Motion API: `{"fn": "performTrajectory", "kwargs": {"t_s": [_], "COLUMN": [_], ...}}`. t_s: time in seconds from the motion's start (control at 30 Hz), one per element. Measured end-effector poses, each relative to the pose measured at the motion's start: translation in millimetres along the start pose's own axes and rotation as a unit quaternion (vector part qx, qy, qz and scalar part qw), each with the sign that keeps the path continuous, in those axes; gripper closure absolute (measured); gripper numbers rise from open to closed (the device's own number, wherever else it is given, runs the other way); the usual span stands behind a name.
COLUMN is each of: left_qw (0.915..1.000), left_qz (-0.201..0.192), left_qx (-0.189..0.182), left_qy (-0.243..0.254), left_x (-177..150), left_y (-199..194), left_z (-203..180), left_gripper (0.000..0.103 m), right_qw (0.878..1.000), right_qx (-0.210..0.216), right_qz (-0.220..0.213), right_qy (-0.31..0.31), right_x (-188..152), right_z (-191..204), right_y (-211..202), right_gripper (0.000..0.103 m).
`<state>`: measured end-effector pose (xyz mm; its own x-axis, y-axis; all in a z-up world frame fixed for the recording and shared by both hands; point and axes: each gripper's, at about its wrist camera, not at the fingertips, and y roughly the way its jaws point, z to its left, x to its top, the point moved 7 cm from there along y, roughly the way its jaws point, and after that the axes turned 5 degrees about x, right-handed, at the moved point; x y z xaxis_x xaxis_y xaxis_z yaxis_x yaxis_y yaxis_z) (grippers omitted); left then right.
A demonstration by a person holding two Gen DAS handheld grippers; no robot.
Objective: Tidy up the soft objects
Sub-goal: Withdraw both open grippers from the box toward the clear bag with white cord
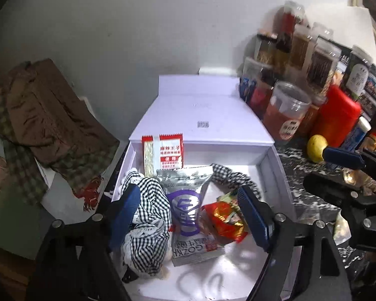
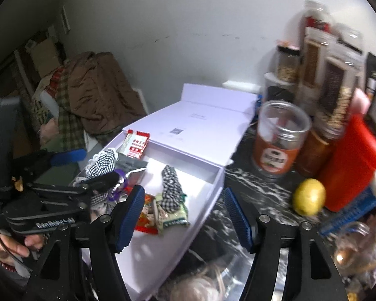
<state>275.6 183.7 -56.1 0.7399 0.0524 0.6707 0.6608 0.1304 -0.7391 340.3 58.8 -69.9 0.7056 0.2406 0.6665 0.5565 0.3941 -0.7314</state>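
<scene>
A white box (image 1: 280, 175) with its lid folded back lies under my left gripper (image 1: 188, 213), which is open. Its blue pads (image 1: 127, 208) straddle a black-and-white checked cloth (image 1: 150, 200), a silver packet (image 1: 188, 200) and a red snack packet (image 1: 225, 218) without pressing on them. A checked scrunchie (image 1: 233, 175) and a red-and-white sachet (image 1: 170, 150) lie further back. My right gripper (image 2: 184, 217) is open over the box's right wall (image 2: 213, 188), with nothing in it. The scrunchie (image 2: 171, 188) and a green-white packet (image 2: 175, 215) sit just ahead of it.
Jars (image 2: 278, 138), a red bottle (image 2: 351, 155) and a yellow lemon (image 2: 309, 197) crowd the black marble counter (image 2: 258, 188) to the right. A pile of brown and plaid fabric (image 1: 50, 115) lies to the left. A white wall stands behind.
</scene>
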Motion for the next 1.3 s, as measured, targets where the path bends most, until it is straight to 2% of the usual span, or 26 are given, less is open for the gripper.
{"fn": "performTrajectory", "kwargs": {"t_s": [0.3,0.6,1.03,1.3], "left_qw": [0.9988,0.9967,0.9975,0.9961], "left_qz": [-0.045,-0.067,-0.029,0.009], "left_qx": [-0.019,-0.042,-0.064,-0.087], "left_qy": [0.002,0.016,0.004,-0.012], "left_x": [2,-26,-84,-122], "left_y": [-54,-88,-88,-79], "left_z": [-17,-37,-54,-64], "left_gripper": [0.023,0.023,0.023,0.023], "right_qw": [1.000,0.999,0.998,0.998], "right_qx": [-0.024,-0.027,-0.026,-0.019], "right_qz": [-0.013,-0.006,0.009,0.016], "right_qy": [0.006,0.026,0.056,0.066], "right_x": [-21,-57,-114,-141], "right_z": [3,5,1,-1], "right_y": [-41,-54,-53,-42], "right_gripper": [0.024,0.023,0.023,0.023]}}
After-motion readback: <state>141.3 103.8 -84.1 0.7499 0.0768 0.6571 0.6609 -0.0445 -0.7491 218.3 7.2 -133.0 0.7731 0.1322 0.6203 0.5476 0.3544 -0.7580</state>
